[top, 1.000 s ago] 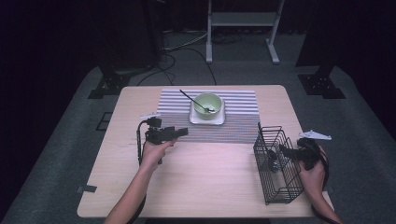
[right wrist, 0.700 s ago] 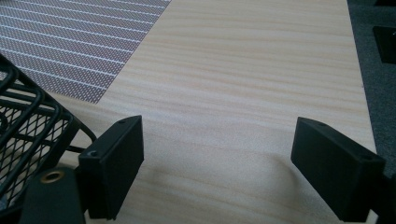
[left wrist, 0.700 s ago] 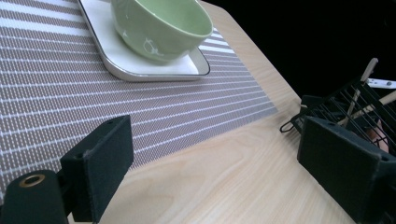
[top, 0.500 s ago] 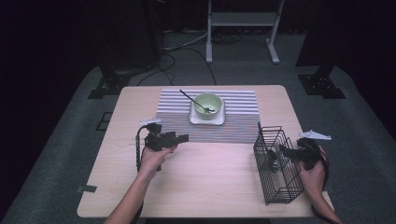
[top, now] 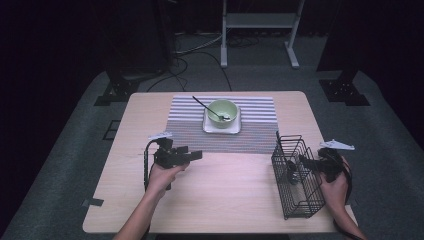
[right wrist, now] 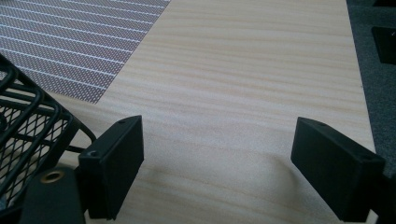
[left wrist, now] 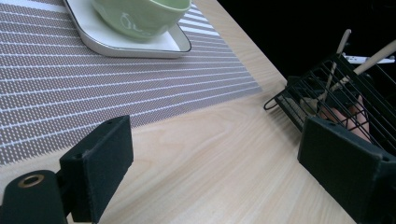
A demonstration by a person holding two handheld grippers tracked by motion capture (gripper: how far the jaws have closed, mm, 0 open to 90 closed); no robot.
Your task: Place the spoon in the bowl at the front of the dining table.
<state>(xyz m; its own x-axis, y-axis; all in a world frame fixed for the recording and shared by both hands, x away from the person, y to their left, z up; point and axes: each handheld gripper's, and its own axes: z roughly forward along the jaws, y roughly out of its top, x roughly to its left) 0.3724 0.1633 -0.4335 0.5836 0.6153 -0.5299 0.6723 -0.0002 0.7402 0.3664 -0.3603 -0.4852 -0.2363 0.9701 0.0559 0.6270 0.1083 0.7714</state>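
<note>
High view: pale wooden table (top: 235,190) on grey carpet (top: 60,165), dark surroundings.

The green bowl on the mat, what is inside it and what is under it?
Inside the green bowl lies a spoon, its handle sticking out over the rim. Under the bowl is a white square plate on the striped mat. The bowl's bottom is partly hidden.
</note>
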